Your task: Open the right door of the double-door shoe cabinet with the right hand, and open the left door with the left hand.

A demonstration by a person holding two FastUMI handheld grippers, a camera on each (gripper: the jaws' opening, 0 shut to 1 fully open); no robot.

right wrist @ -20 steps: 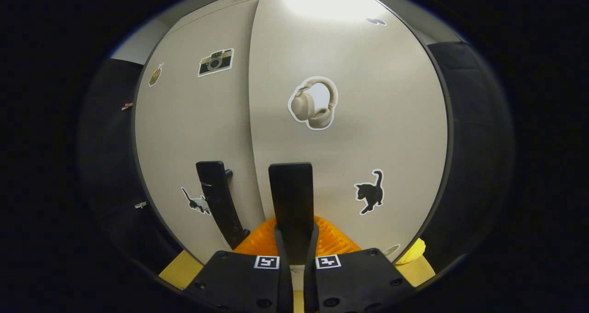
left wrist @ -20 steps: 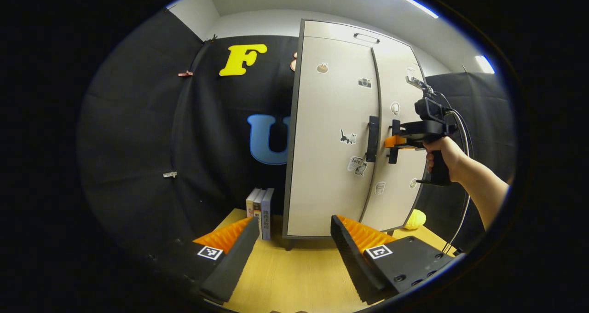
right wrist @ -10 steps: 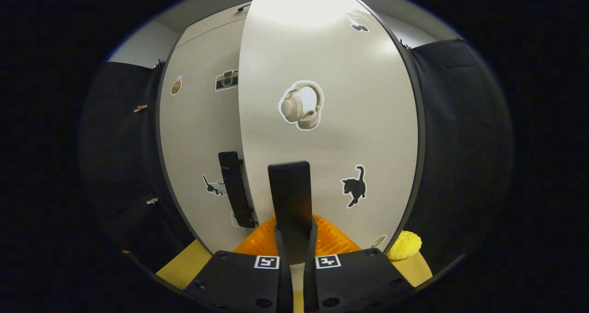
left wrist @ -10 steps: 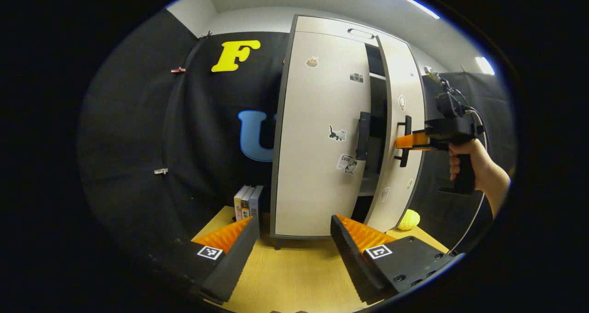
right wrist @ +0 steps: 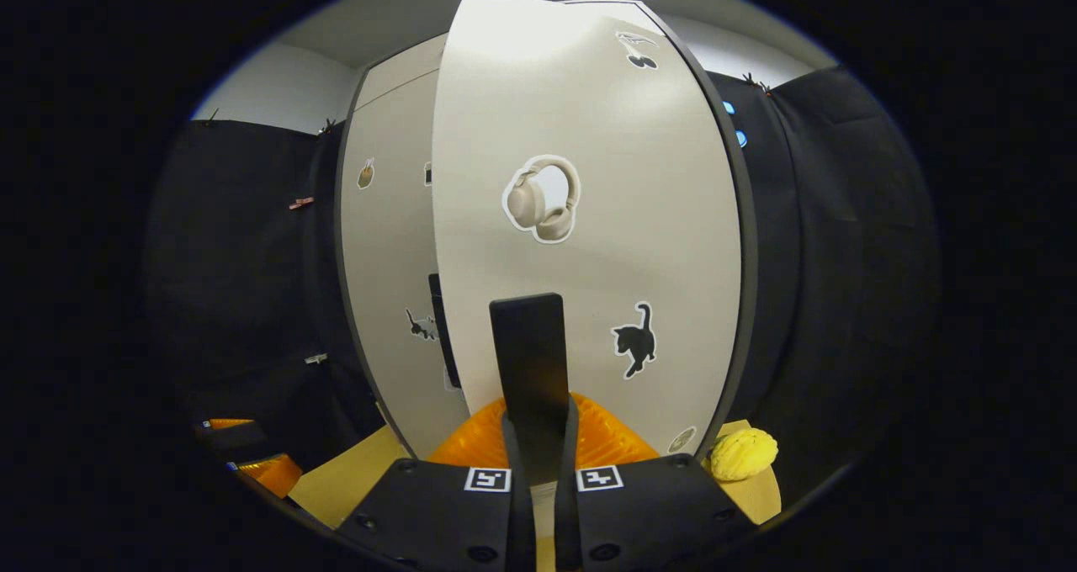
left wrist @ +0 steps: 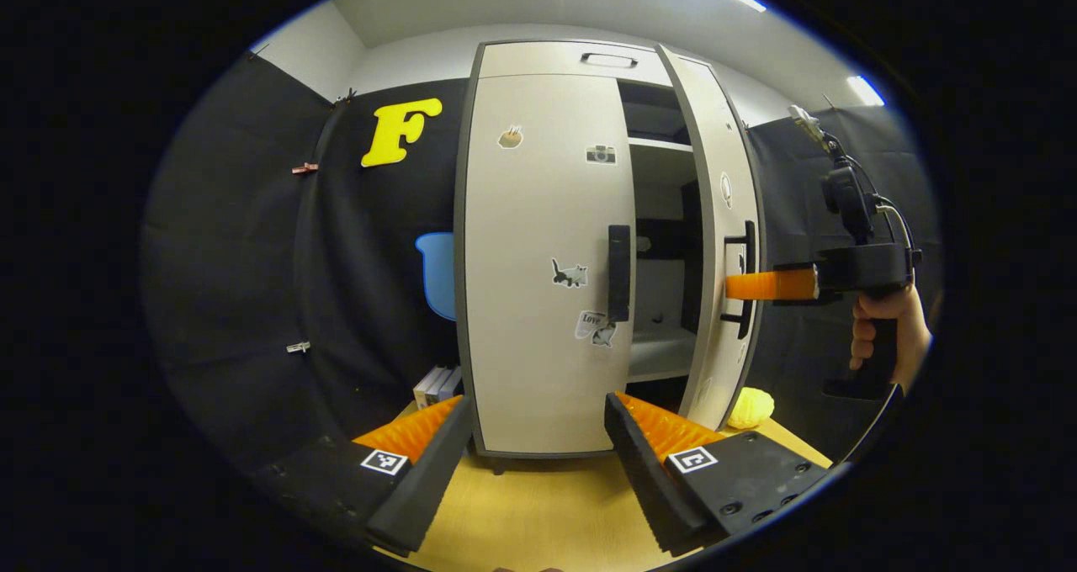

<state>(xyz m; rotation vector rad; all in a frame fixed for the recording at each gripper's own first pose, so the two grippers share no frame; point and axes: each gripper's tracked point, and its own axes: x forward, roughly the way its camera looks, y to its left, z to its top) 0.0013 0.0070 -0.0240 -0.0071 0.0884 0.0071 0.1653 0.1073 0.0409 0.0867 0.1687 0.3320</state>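
Approach to left door handle: open air above bare worktop between left tool and closed left door; nothing stands in that path. Right of handle: gap into cabinet interior, shelf inside. Right door swung outward, its edge bounding the gap; right tool clamped on right door handle occupies that side. Obstacles on worktop: books left of cabinet, yellow object at right, near the open door's foot.
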